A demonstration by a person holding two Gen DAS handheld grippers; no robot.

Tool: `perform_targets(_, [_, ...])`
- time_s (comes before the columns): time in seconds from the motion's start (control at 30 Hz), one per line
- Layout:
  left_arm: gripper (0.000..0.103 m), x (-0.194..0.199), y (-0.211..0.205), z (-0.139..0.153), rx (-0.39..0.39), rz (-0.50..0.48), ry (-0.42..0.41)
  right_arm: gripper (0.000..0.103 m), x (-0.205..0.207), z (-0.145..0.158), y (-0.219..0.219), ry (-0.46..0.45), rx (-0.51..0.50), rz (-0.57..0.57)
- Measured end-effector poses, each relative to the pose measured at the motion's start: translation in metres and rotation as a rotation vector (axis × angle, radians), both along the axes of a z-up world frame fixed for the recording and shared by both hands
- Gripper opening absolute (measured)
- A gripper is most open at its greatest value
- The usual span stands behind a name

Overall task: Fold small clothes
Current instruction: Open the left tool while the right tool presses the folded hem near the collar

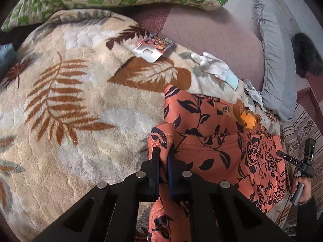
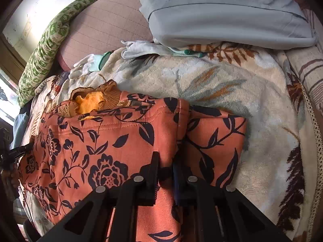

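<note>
Left gripper [image 1: 164, 155] and right gripper [image 2: 166, 162] each pinch orange floral garment [image 2: 113, 141] edge on blanket [image 1: 80, 92]; fold 1 underway, next needs level carry-over.

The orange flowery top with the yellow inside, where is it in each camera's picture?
Left wrist: the orange floral top fills the lower right, its left edge pinched by the left gripper.
Right wrist: it fills the lower left and centre, pinched by the right gripper.
Shared landmark: the white glove beyond its collar.
</note>
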State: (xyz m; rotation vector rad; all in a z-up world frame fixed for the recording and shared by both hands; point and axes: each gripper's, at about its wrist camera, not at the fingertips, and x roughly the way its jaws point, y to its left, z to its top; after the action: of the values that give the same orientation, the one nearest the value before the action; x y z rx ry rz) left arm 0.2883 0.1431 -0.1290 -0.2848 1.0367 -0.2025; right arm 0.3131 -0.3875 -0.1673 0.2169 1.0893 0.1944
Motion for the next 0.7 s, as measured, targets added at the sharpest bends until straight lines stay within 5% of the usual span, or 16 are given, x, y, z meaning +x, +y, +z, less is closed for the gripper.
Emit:
perform_targets(0.2, [0.006,-0.001,-0.028,0.099,0.051,-0.099,-0.322,0.009,-0.017,0.046,0.000,-0.130,-0.011,0.013])
perform_targets(0.3, [0.006,0.013,-0.051,0.117,0.103,-0.137,-0.424,0.008,-0.040,0.073,-0.015,-0.241,0.001,-0.067])
perform_targets(0.4, [0.011,0.050,-0.058,0.074,0.151,-0.096,-0.315,0.008,-0.052,0.065,-0.035,-0.265,-0.007,-0.175])
perform_targets(0.5, [0.018,0.083,-0.050,-0.014,0.272,0.010,0.073,0.013,-0.044,0.025,-0.052,-0.159,0.026,-0.222])
perform_targets(0.6, [0.063,0.066,-0.035,-0.020,0.274,0.069,-0.034,0.013,-0.042,0.001,-0.056,-0.076,0.021,-0.208])
perform_targets(0.7, [0.067,0.048,-0.014,0.002,0.173,0.096,-0.099,0.013,-0.052,0.010,-0.055,-0.112,0.021,-0.192])
